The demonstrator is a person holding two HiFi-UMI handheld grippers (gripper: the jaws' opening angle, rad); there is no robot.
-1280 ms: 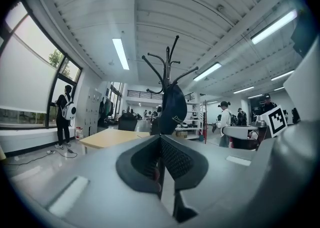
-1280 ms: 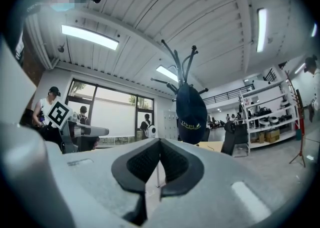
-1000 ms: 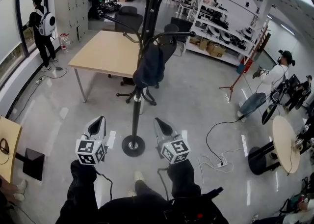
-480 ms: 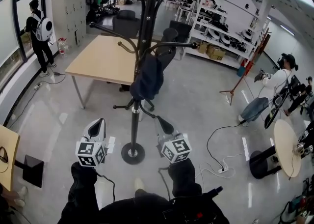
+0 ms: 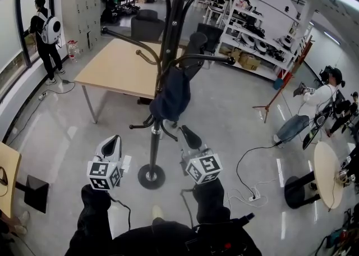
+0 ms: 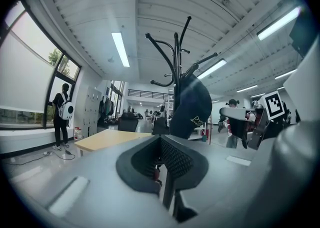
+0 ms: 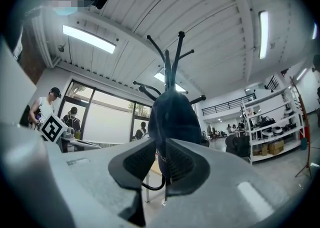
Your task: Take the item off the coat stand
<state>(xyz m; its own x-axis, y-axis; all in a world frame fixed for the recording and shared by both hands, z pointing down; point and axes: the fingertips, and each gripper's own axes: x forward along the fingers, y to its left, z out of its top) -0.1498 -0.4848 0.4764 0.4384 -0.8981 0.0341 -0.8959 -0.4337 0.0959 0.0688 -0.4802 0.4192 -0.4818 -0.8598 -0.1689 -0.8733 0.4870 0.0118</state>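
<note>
1. The coat stand (image 5: pixel 155 148) is smooth black metal with a slight sheen.
2. The cap (image 5: pixel 171 95) is dark cloth, matt.
3. The floor (image 5: pixel 224 120) is grey and glossy, mirroring the lights.
4. The table (image 5: pixel 120 67) has a pale, matt, wood-look top.
5. The left gripper (image 5: pixel 115 137) and right gripper (image 5: pixel 185 131) have matt grey plastic shells and black ribbed pads (image 7: pixel 142 161).

Right tongs (image 5: pixel 188 133) now higher and nearer the dark cap (image 5: pixel 171 95), jaws newly ajar, apparently empty

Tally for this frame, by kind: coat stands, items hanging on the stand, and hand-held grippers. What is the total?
coat stand: 1
dark cap hanging on it: 1
left hand-held gripper, right hand-held gripper: 2
Total: 4
</note>
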